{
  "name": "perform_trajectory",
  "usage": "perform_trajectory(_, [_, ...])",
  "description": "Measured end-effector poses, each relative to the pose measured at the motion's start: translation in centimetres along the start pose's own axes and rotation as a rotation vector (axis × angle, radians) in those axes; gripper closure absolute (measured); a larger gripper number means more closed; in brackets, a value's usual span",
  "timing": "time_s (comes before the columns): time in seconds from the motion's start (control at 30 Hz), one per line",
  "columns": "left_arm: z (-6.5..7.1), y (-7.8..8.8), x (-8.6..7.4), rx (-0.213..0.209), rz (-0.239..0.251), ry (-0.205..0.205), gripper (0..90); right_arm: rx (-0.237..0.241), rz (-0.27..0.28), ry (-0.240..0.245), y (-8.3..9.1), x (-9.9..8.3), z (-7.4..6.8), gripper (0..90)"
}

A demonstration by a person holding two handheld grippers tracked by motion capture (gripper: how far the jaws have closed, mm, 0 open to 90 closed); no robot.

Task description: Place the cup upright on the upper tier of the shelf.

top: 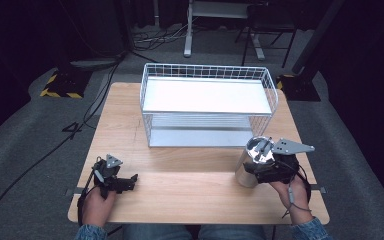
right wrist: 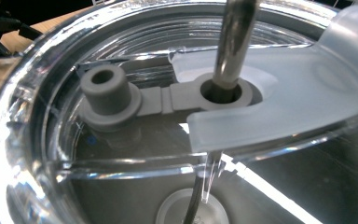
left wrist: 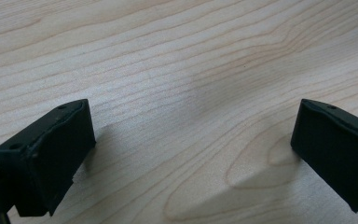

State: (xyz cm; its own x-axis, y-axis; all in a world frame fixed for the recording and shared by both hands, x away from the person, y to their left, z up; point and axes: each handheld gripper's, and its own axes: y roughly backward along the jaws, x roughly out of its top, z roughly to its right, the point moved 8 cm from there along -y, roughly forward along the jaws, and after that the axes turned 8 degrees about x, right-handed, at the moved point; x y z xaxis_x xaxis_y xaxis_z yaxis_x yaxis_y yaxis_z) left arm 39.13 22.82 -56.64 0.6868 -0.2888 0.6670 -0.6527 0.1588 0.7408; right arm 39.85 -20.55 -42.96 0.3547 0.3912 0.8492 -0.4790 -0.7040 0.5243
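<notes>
High view: at the near left, the left gripper (top: 130, 181) is rested on the wooden table (top: 180, 195), jaws spread wide and empty. At the near right, a steel tumbler (top: 252, 165) with clear lid and straw (right wrist: 233, 44) stands upright, apparently grasped by the right gripper (top: 260, 170); its closure cannot be told. A lift toward the far wire basket (top: 207, 102) is judged likely.

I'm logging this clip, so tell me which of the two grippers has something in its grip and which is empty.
The right gripper is at the steel tumbler on the table's right side and seems to grip it. The left gripper is empty, jaws apart over bare wood.
</notes>
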Motion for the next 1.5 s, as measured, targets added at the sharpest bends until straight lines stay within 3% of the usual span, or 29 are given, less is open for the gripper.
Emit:
perform_trajectory(0.43, [0.0,0.0,0.0,0.0,0.0,0.0,0.0,-0.013,-0.001,0.032,1.4,4.2,-0.5,3.6])
perform_trajectory(0.73, [0.0,0.0,0.0,0.0,0.0,0.0,0.0,0.001,0.005,-0.003,2.3,6.8,0.0,3.7])
perform_trajectory(1.37, [0.0,0.0,0.0,0.0,0.0,0.0,0.0,-0.035,0.033,0.025,4.0,11.5,0.4,3.7])
perform_trajectory(1.5, [0.0,0.0,0.0,0.0,-0.001,0.001,0.0,-0.032,0.044,0.012,4.2,12.7,0.5,3.7])
